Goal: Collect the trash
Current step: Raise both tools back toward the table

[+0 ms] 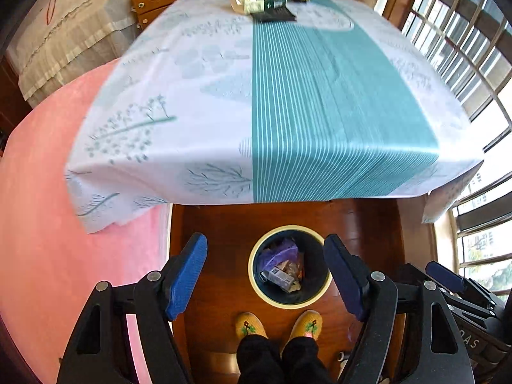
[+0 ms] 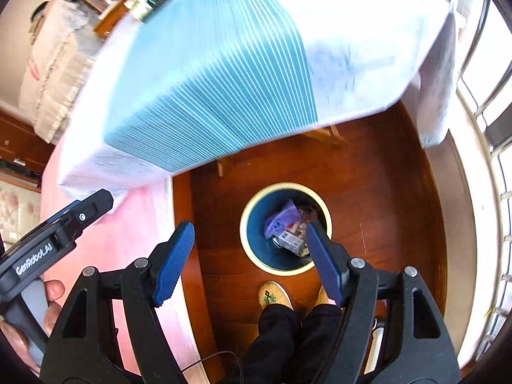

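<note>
A round dark bin with a pale rim stands on the wood floor by the table's near edge and holds trash: a purple wrapper and a small grey box. The bin rim, wrapper and box also show in the right wrist view. My left gripper is open and empty, high above the bin. My right gripper is open and empty above the bin too. The right gripper's body shows at the lower right of the left wrist view.
A table with a white and teal cloth fills the view; several boxes and packets sit at its far edge. A pink rug lies left. My feet in yellow slippers stand beside the bin. Windows line the right.
</note>
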{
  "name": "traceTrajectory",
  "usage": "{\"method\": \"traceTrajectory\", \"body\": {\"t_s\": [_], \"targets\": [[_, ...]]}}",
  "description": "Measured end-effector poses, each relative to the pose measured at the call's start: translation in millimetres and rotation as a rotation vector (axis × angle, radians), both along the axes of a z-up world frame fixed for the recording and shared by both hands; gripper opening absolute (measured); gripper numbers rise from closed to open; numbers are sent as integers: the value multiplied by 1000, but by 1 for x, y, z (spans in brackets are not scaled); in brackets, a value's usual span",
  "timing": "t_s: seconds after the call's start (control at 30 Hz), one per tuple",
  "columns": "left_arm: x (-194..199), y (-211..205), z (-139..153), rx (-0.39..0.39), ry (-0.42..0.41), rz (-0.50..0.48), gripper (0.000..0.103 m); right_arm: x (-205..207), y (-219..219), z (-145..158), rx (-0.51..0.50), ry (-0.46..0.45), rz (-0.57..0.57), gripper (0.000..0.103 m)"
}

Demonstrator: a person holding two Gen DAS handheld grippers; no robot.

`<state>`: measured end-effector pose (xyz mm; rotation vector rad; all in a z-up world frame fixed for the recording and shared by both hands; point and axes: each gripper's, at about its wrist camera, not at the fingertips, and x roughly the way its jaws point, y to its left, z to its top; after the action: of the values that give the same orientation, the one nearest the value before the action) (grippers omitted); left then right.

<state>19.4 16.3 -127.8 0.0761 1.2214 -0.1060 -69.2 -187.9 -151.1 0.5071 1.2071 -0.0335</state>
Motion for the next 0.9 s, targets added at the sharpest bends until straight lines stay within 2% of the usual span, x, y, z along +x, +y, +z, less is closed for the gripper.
{"method": "traceTrajectory", "body": {"t_s": [0.13,0.33,0.47,0.57,0.7,0.9], "targets": [[-4,0,53,-26,-37,16,77,0,-2,55,-21,-59,31,70],[-11,-2,128,-39,-145,22,77,7,-3,129,-49,-139,100,70],[-12,-7,178,-27,-231,31,77,13,-7,168,-81,-204,143,70],[-10,-10,211,-8,-295,35,77,19,-9,190,-103,-256,162,70],[-4,-11,239,7,-343,32,77,34,-12,212,-114,-311,168,70],[17,-10,263,23,-386,17,77,74,-16,228,-135,-341,159,70]]}}
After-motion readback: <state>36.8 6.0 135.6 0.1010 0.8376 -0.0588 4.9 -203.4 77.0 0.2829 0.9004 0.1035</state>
